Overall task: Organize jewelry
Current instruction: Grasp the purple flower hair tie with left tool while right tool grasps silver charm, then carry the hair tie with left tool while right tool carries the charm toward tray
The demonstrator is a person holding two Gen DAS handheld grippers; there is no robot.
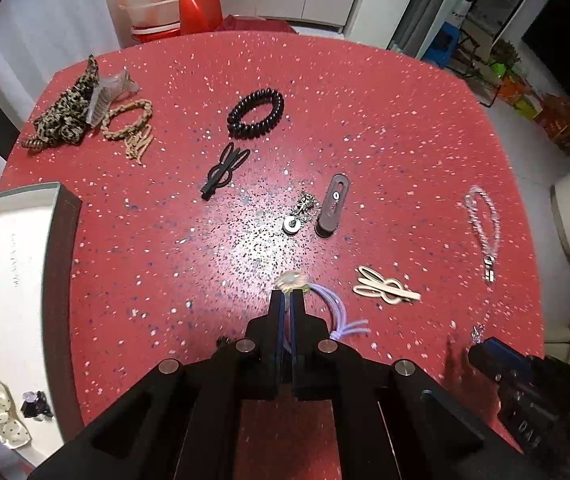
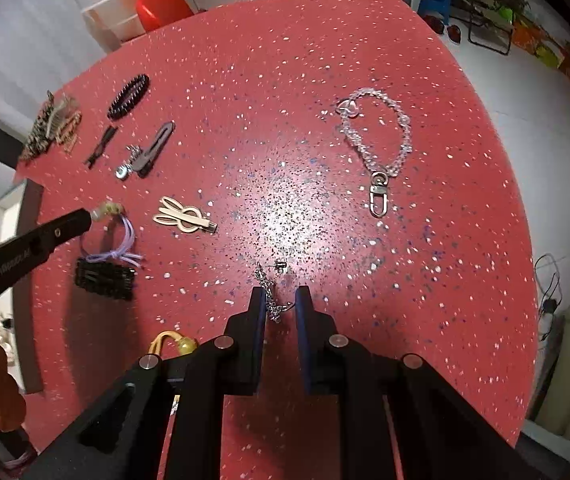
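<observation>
Left wrist view: left gripper (image 1: 287,294) clamped on the lilac hair tie (image 1: 335,312) at its pale charm, apparently lifted; next move, judged: carry to the white box (image 1: 17,264) at 9 o'clock, path clear. Right wrist view: right gripper (image 2: 281,300) pinches the silver chain earring (image 2: 271,300); beige clip (image 2: 185,218) at 11 o'clock, crystal keychain (image 2: 377,140) at 1 o'clock remain.
</observation>
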